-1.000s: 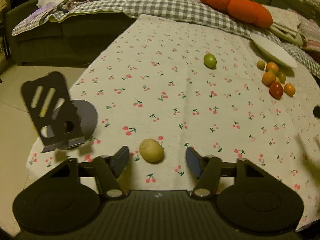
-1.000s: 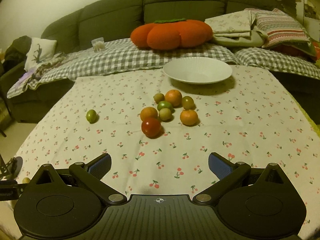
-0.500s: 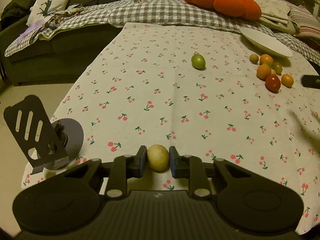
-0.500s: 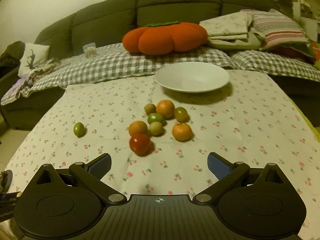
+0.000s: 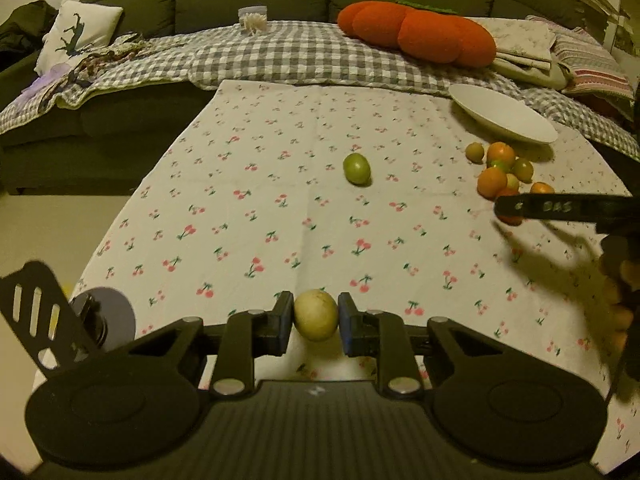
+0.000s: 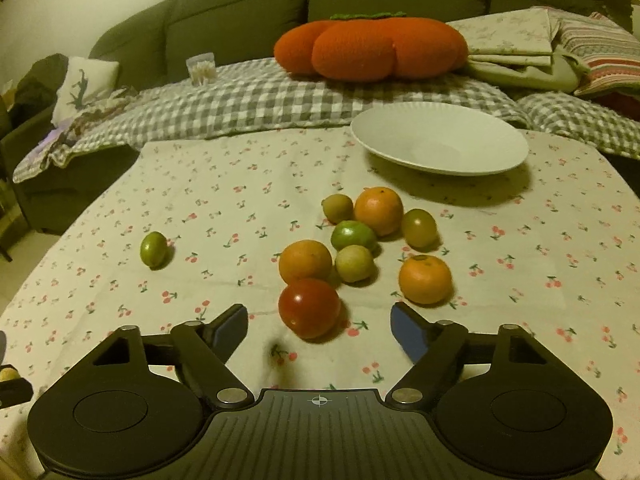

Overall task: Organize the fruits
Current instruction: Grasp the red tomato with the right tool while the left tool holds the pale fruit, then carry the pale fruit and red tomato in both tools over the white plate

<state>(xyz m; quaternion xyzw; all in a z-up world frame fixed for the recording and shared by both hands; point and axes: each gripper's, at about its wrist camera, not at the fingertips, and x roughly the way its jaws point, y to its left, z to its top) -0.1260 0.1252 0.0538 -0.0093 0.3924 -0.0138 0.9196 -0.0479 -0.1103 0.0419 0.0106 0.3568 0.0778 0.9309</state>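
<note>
My left gripper [image 5: 315, 317] is shut on a pale yellow fruit [image 5: 316, 315] above the near edge of the cherry-print tablecloth [image 5: 304, 216]. My right gripper [image 6: 320, 326] is open, its jaws either side of a red tomato [image 6: 309, 307] at the front of a fruit cluster. The cluster holds oranges [image 6: 305, 261], green fruits [image 6: 353, 234] and olive ones. A lone green fruit [image 6: 153, 249] lies to the left; it also shows in the left wrist view [image 5: 356, 168]. A white plate [image 6: 439, 137] sits empty behind the cluster.
A black phone stand [image 5: 44, 320] on a grey disc sits at the table's left near corner. A sofa with a checked blanket [image 6: 256, 100] and an orange pumpkin cushion [image 6: 368, 48] borders the far edge. The right gripper's finger [image 5: 560, 208] crosses the left wrist view.
My left gripper closed on the pale yellow fruit and lifted it slightly. My right gripper moved forward to the cluster, bringing the red tomato between its open jaws.
</note>
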